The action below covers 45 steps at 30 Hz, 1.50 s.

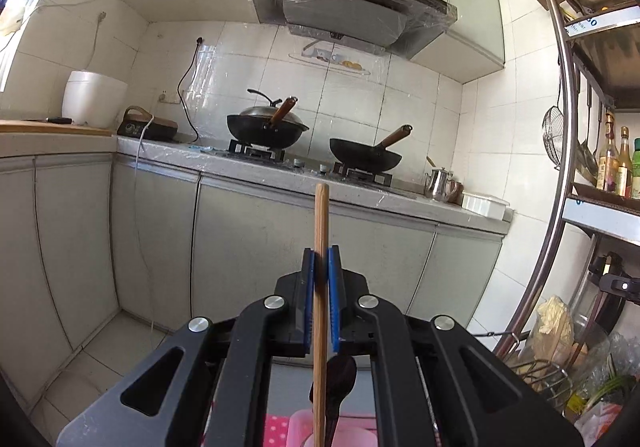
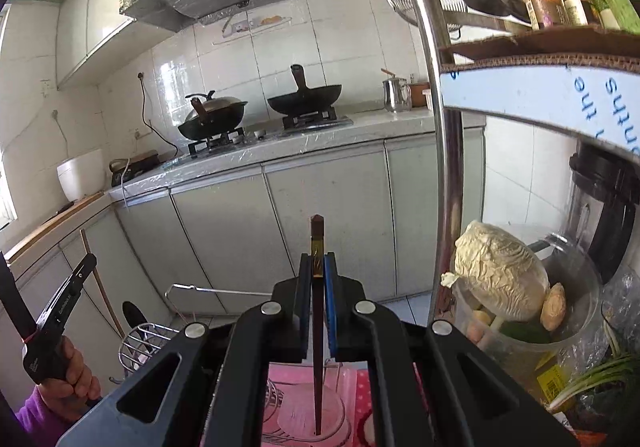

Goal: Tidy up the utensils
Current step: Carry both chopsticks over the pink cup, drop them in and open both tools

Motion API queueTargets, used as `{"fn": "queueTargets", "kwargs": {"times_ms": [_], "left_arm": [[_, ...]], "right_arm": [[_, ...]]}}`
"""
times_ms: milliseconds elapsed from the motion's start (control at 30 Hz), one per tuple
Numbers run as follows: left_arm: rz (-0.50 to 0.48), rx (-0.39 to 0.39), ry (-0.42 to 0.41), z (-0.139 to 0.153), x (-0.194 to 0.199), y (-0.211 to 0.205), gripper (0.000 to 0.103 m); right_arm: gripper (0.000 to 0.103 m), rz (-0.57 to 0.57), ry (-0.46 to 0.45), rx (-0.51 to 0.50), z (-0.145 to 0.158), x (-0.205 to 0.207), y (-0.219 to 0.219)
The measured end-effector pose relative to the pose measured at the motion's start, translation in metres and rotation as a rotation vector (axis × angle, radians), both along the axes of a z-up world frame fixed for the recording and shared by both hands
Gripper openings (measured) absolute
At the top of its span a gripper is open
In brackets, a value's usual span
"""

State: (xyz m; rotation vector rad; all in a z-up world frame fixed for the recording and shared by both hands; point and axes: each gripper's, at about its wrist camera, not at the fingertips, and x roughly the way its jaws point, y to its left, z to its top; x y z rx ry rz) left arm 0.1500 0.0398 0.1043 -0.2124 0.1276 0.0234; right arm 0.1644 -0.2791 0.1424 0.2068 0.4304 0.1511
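Over by the stove, the left tool point(image 1: 321, 259) is clamped on a light wooden chopstick point(image 1: 321, 231). Right tool point(image 2: 317, 267) pinches a dark chopstick point(image 2: 318, 243), both upright.

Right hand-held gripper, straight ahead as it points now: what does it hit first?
Probably the pale grey cabinet doors under the stove counter. The right hand-held gripper, shut on a dark brown chopstick, has open air before it; depth is unclear.
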Motion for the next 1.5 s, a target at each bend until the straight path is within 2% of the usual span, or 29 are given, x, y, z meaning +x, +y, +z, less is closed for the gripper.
{"fn": "queueTargets", "kwargs": {"times_ms": [267,333,567,667,833,900,933,1000,1033,1067,1167,1500], "left_arm": [[-0.103,-0.090,0.163,-0.036,0.006,0.010,0.006],[-0.110,-0.079,0.183,-0.036,0.007,0.008,0.006],[-0.156,-0.154,0.261,-0.027,0.014,0.015,0.006],[-0.167,-0.148,0.280,-0.027,0.020,0.015,0.006],[-0.192,-0.093,0.312,-0.030,0.024,-0.001,0.006],[-0.196,-0.093,0.325,-0.032,0.025,-0.004,0.010],[-0.203,-0.097,0.327,-0.032,0.026,-0.004,0.012],[-0.200,-0.104,0.332,-0.031,0.026,-0.003,0.023],[-0.198,-0.109,0.333,-0.031,0.026,-0.002,0.031],[-0.197,-0.115,0.332,-0.030,0.026,-0.001,0.036],[-0.186,-0.121,0.329,-0.028,0.024,0.003,0.040],[-0.155,-0.144,0.321,-0.019,0.007,0.018,0.041]], "right_arm": [[0.006,0.018,0.132,0.065,-0.044,0.013,-0.008],[0.006,0.019,0.146,0.083,-0.048,0.014,-0.010],[0.006,0.027,0.144,0.108,-0.039,0.017,-0.016],[0.006,0.023,0.152,0.102,-0.037,0.019,-0.014],[0.007,0.037,0.180,0.086,-0.045,0.023,-0.007],[0.009,0.049,0.193,0.091,-0.049,0.024,-0.004],[0.014,0.056,0.206,0.088,-0.050,0.025,-0.003],[0.026,0.066,0.215,0.092,-0.053,0.024,-0.003],[0.034,0.066,0.215,0.095,-0.053,0.023,-0.003],[0.035,0.065,0.214,0.096,-0.053,0.022,-0.004],[0.035,0.064,0.219,0.093,-0.053,0.019,-0.006],[0.035,0.035,0.214,0.095,-0.049,-0.001,-0.021]]}}
